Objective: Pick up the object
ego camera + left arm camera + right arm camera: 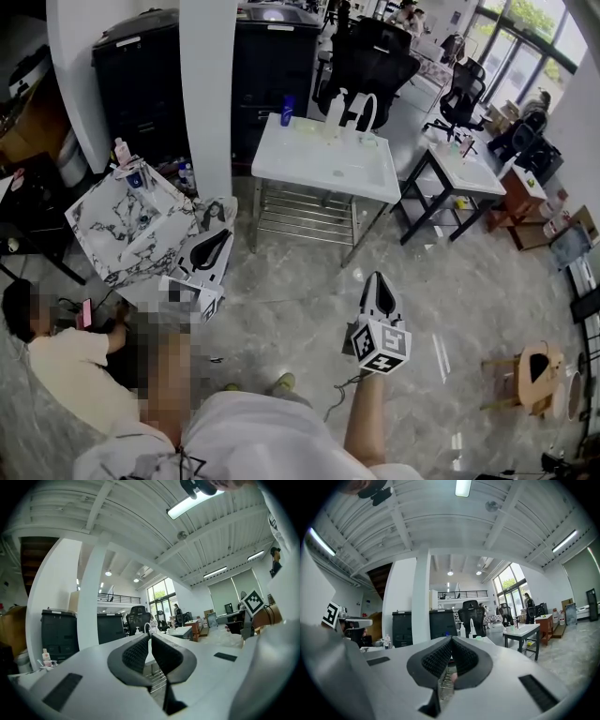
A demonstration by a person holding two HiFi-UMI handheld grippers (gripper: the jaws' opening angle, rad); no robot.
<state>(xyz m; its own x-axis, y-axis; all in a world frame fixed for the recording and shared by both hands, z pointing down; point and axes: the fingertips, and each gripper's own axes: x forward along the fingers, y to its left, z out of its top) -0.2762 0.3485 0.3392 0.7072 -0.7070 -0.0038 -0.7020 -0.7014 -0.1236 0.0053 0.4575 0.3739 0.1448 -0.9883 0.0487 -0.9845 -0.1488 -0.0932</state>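
The white table (pixel 375 178) stands a few steps ahead, carrying a blue bottle (pixel 287 111), a white pump bottle (pixel 335 112) and a white arched spout (pixel 367 111). I cannot tell which of them is the object. Both grippers hang in mid-air well short of the table. My left gripper (pixel 225 235) is shut, its black ribbed pads (pixel 136 653) touching at the tip with nothing between them. My right gripper (pixel 377 277) is also shut and empty, pointing towards the white table. In the right gripper view the pump bottle (pixel 463 630) shows just past the closed jaws (pixel 451 640).
A marble-topped table (pixel 122 234) with small bottles (pixel 123 152) stands at the left beside a white pillar (pixel 207 94). Black cabinets (pixel 141 80) line the back. A second white table (pixel 469 173), office chairs (pixel 375 61) and a wooden stool (pixel 536 375) are to the right. A person sits on the floor (pixel 66 361).
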